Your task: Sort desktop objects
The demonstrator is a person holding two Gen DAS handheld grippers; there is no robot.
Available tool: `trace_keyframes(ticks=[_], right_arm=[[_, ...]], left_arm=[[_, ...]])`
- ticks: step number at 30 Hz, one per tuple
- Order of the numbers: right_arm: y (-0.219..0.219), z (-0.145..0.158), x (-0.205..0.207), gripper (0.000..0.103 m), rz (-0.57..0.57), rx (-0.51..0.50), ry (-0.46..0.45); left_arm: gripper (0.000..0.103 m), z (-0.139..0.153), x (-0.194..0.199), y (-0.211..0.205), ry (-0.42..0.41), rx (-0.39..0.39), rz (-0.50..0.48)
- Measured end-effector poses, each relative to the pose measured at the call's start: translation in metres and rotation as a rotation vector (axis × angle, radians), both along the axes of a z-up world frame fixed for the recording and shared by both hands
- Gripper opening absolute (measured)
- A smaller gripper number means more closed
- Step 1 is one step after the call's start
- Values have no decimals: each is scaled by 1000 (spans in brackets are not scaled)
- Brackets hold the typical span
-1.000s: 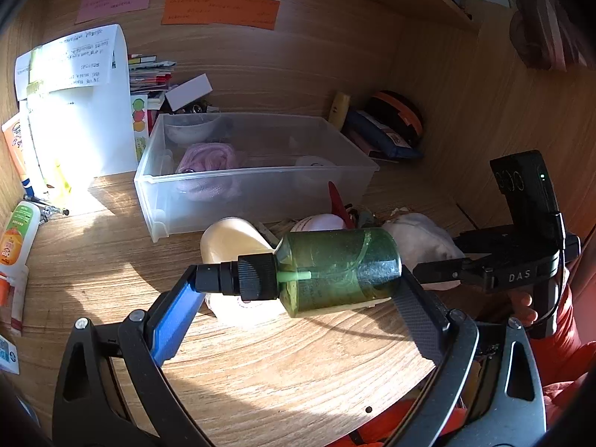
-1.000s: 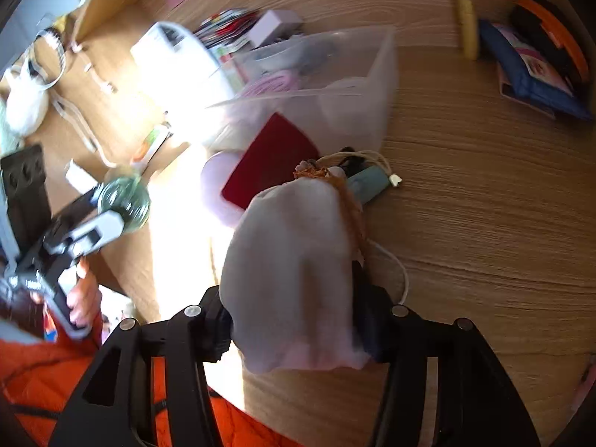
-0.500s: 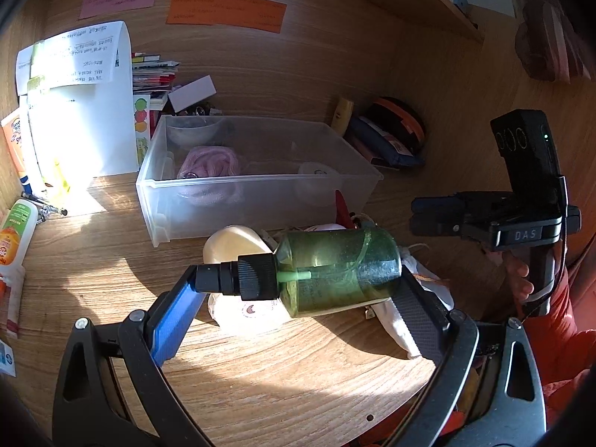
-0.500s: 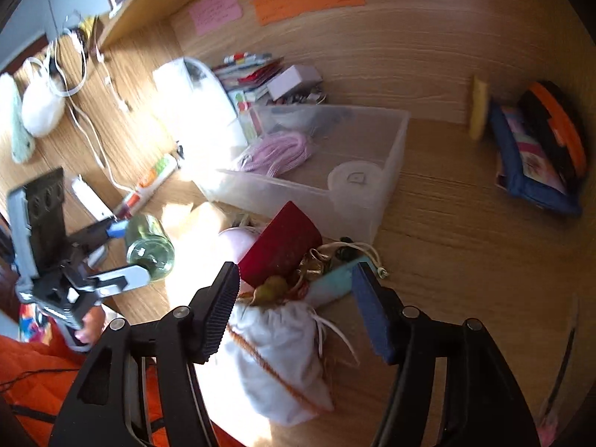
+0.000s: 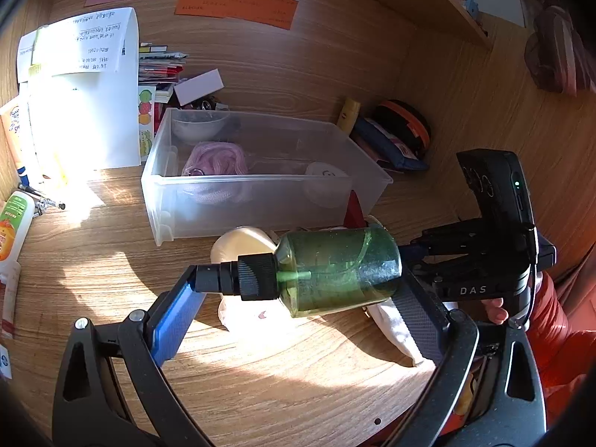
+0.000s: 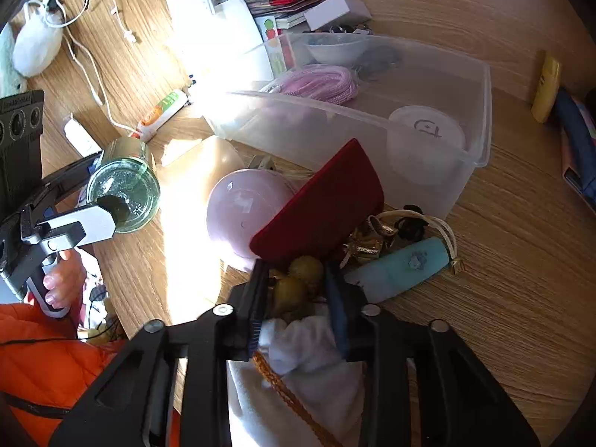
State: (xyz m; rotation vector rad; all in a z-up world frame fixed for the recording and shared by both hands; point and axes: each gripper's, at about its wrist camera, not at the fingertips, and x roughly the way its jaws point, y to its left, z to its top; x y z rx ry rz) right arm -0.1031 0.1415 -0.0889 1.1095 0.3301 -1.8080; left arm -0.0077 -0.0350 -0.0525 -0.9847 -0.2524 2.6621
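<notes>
1. The right tongs are closing on the neck of the white pouch and the beads at its mouth; the soft cloth could slip, I think.
2. The left tongs clamp the bottle end to end above the counter, near its front edge; it could pivot out.
3. Both tongs tilt downward.

Home study desk: wood desktop with wood back panel, sticky notes stuck on it, shelf overhead, books at the back edge, clear storage bin, charging cables.
</notes>
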Motion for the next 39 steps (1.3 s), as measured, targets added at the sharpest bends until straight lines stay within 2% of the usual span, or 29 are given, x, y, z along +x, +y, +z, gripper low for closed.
trace_keyframes(ticks=[5, 10, 18, 23, 27, 32, 39], right_arm=[[9, 17, 5, 21, -22, -43, 44], [22, 48, 6, 21, -64, -111, 120], [37, 90, -20, 21, -189, -206, 192], [41, 110, -37, 21, -243, -247, 233], [33, 114, -58, 21, -242, -261, 202], [15, 112, -78, 21, -226, -245, 207], [-15, 88, -93, 21, -182, -222, 168]], left_arm=[[98, 9, -4, 0, 23, -8, 12], [98, 16, -11, 0, 41, -17, 15], [98, 34, -26, -6, 88, -59, 34], [98, 41, -45, -15, 80, -65, 38], [98, 45, -63, -21, 62, -71, 35], [98, 46, -89, -28, 30, -84, 36], [98, 31, -119, -29, -23, -128, 53]])
